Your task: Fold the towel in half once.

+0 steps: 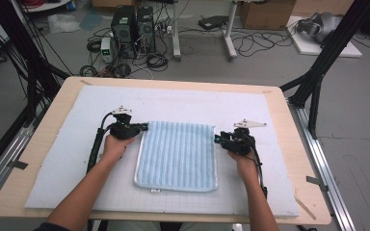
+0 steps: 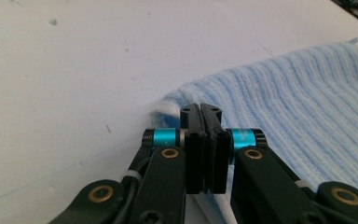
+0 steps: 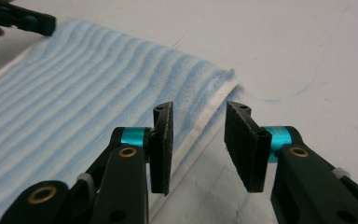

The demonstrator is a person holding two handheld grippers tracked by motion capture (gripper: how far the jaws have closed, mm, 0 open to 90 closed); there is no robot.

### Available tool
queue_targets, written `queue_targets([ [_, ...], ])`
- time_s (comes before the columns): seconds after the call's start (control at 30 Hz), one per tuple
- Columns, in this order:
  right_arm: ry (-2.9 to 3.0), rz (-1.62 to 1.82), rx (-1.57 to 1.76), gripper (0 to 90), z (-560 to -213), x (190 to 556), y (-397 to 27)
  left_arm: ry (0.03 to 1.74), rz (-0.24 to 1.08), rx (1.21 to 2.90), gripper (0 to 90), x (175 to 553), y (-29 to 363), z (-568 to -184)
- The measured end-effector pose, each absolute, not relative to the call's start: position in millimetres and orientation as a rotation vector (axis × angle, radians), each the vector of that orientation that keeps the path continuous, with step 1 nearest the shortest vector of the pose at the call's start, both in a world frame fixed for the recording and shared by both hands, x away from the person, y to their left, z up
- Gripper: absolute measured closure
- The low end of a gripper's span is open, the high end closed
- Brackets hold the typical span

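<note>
A light blue ribbed towel (image 1: 178,154) with a white edge lies folded flat in the middle of the mat. My left gripper (image 1: 144,127) is at its far left corner. In the left gripper view its jaws (image 2: 200,112) are pressed together, and the towel (image 2: 298,93) bunches up slightly against their tips. My right gripper (image 1: 217,139) is at the towel's far right corner. In the right gripper view it (image 3: 198,116) stands open, with the white edge of the towel (image 3: 74,79) running between and under its jaws. The left gripper (image 3: 28,21) shows far off at the upper left there.
A white padded mat (image 1: 77,144) covers most of the wooden table (image 1: 38,144). Black frame legs (image 1: 318,72) stand at both far sides. Computer towers (image 1: 132,29) and cables lie on the floor beyond the table.
</note>
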State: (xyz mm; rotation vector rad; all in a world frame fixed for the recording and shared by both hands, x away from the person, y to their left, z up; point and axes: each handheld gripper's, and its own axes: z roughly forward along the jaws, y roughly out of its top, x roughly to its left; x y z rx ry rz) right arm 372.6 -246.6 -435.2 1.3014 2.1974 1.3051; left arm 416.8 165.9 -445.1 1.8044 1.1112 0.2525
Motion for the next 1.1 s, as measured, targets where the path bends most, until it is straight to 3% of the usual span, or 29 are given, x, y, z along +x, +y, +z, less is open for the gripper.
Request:
queue_targets([
  [0.1,2.22,1.255,1.362,63.9,-442,384,-237,1.114,0.247,1.8,87.7,417,168,-444],
  [0.2,2.232,1.235,1.373,83.5,-445,389,-231,1.116,0.251,1.782,88.0,417,171,-443],
  [0.27,2.215,1.222,1.339,87.6,-443,388,-230,1.105,0.259,1.774,88.2,417,171,-442],
  [0.77,2.165,1.154,1.355,87.0,-442,400,-225,1.162,0.277,1.749,87.5,429,171,-452],
  [0.83,2.169,1.096,1.35,77.4,-444,400,-222,1.167,0.319,1.744,70.8,429,171,-451],
  [0.93,2.125,1.105,1.351,70.6,-440,399,-223,1.157,0.355,1.735,65.1,427,174,-447],
  [1.1,2.126,1.187,1.291,73.7,-437,400,-221,1.049,0.381,1.765,73.1,423,165,-443],
])
